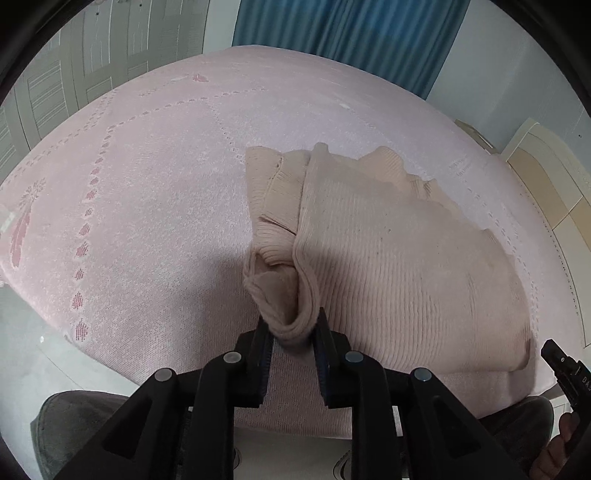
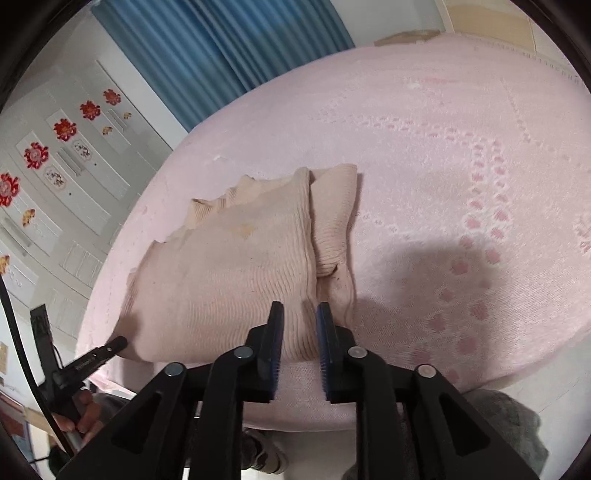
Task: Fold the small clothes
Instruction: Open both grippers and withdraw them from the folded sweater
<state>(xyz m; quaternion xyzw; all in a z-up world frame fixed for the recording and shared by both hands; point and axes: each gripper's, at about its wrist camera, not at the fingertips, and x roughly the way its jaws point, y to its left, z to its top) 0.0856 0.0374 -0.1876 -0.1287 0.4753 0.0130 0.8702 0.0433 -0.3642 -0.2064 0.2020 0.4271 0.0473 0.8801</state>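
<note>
Your sweater (image 1: pixel 388 258) lies on the pink bedspread (image 1: pixel 147 184), already doubled over, with its near edge along the side of the bed closest to you. Its long axis runs away from you toward the blue curtain (image 1: pixel 351 33), and the ribbed collar end points that way, at the far end. A sleeve is tucked in along each long side, showing as a narrower strip beside the main panel. Your left gripper (image 1: pixel 293 332) sits at the near left corner, and a bunched roll of knit fills the gap between its jaws; the pads look to be touching it on both sides, so count that as a light grip on the sweater. Your right gripper (image 2: pixel 300 325) is at the near right corner. Its jaws stand a little apart with the sweater's edge lying between them, and the pads do not appear to press on it. Both hands are at the same near edge, one to each corner, so neither is closer to the collar. Judging from this, the next fold would carry the near edge away from you along the long axis, toward the collar.
</note>
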